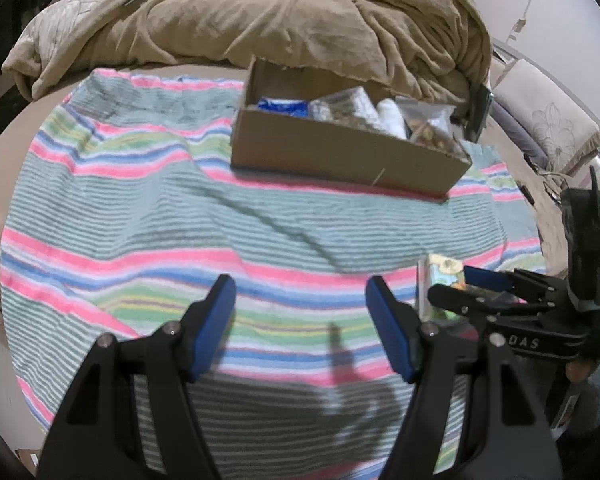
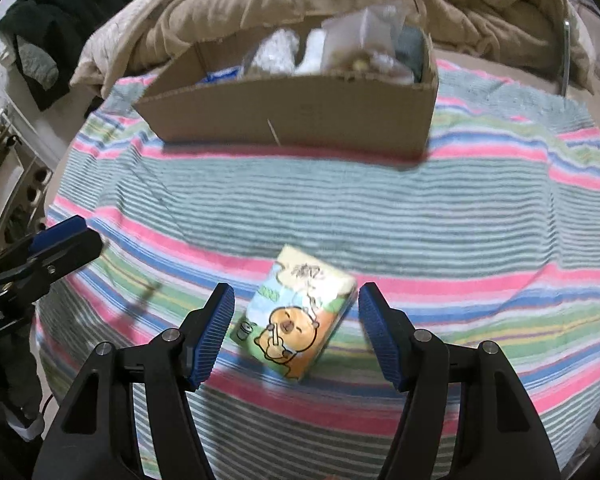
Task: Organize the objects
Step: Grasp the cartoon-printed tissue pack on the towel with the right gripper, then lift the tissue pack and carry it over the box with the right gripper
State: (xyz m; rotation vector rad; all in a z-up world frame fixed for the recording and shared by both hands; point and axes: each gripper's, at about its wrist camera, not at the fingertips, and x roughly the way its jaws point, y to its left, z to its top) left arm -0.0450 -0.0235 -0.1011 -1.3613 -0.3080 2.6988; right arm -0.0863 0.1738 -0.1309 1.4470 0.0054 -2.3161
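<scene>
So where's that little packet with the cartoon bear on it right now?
The cartoon packet lies flat on the striped towel, between the open right gripper's fingers without touching them, in front of the cardboard box.

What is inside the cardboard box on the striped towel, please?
The cardboard box holds a blue-and-white packet, white rolls and clear bags with brown contents. Anything beneath these is covered, and the blur hides details.

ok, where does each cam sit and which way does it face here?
Left wrist: on the left gripper, angled down over the striped towel toward the cardboard box; its open blue fingers show, with the right gripper at the right edge.
Right wrist: on the right gripper, angled down at the cartoon packet between its open fingers; the left gripper sits at the left edge.
Shared: towel, box, packet, tan blanket.
</scene>
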